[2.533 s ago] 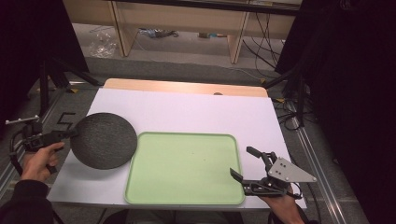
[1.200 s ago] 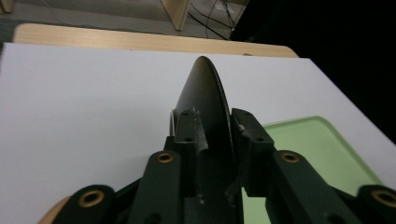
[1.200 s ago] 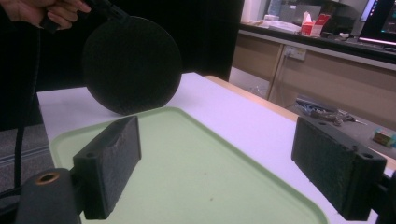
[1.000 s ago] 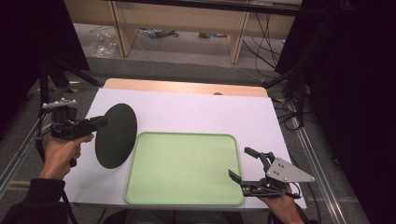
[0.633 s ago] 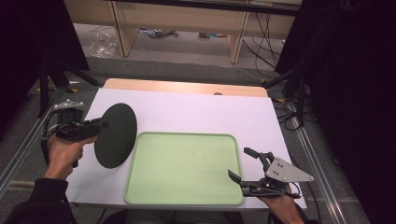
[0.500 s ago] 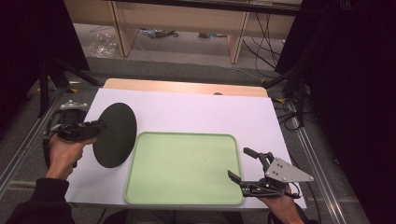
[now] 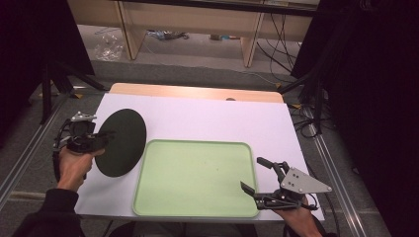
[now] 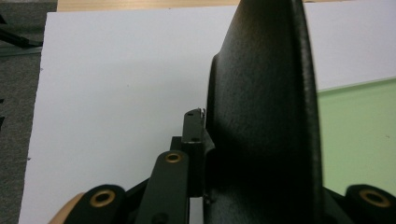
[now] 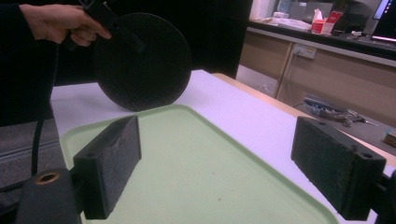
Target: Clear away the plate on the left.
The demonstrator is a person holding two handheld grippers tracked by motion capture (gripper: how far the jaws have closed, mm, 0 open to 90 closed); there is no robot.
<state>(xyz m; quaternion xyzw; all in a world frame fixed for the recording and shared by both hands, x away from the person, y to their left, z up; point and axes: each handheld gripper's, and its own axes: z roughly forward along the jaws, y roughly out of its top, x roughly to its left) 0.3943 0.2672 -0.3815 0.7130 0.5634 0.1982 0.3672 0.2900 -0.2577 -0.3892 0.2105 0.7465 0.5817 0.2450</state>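
A black round plate stands tilted steeply on its edge over the white table, just left of the light green tray. My left gripper is shut on the plate's left rim. Its jaws have just been closing with the rim between them. In the left gripper view one of the fingers presses against the plate; the other is hidden behind it. My right gripper stands open and empty over the tray's front right corner. In the right gripper view its pads frame the tray, with the plate beyond.
A white sheet covers the table, and a strip of wooden tabletop shows at the far edge. Metal rails run along both sides. Wooden shelving and cables lie beyond the table.
The plate lay flat on the table earlier; my left gripper has since lifted it and tipped it on edge, then lowered it a little. The right gripper has stayed put.
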